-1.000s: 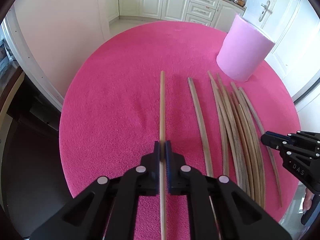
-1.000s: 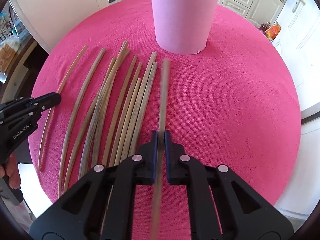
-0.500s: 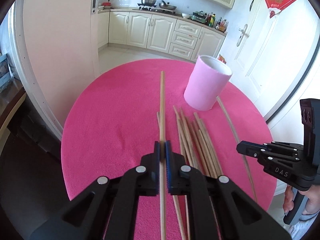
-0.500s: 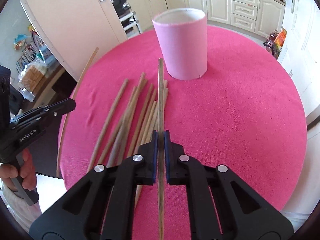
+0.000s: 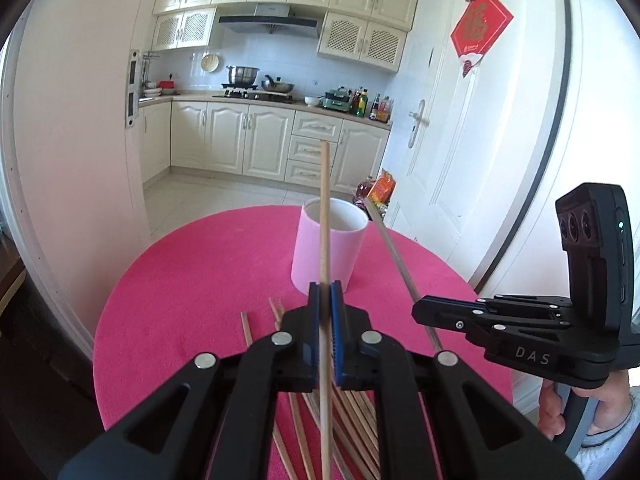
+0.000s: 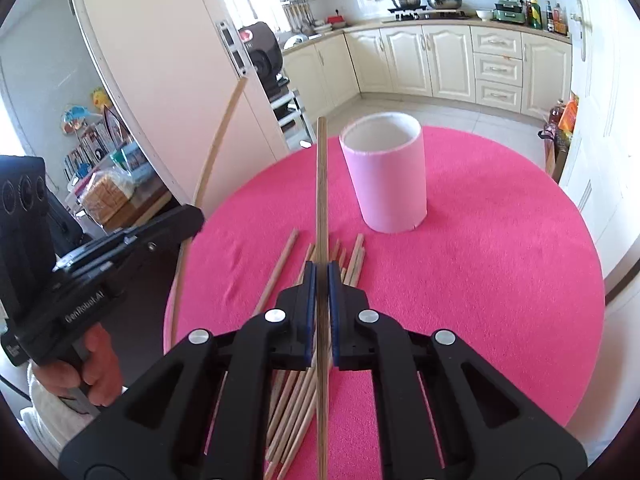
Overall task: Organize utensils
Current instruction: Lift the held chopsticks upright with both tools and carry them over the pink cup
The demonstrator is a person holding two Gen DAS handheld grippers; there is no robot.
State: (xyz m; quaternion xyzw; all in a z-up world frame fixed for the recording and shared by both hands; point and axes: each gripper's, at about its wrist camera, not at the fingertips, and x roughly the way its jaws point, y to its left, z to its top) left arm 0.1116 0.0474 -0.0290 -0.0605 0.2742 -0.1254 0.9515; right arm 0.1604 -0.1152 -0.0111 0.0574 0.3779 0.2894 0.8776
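- Now clamped in the left gripper (image 5: 325,294): one pale chopstick (image 5: 325,216), jaws pinched tight on it, stick lifted off the pink tablecloth (image 5: 192,280) and crossing in front of the pink cup (image 5: 312,256).
- Likewise clamped in the right gripper (image 6: 321,276): a darker chopstick (image 6: 321,184), jaws narrow around it, tip up just left of the pink cup (image 6: 394,188).
- Standing upright on the tablecloth: the cup, open mouth up.
- Lying loose on the cloth nearer than the cup, below both grippers: a bundle of remaining chopsticks (image 6: 352,256).
- Wrapped round each gripper handle: a hand (image 6: 92,376).
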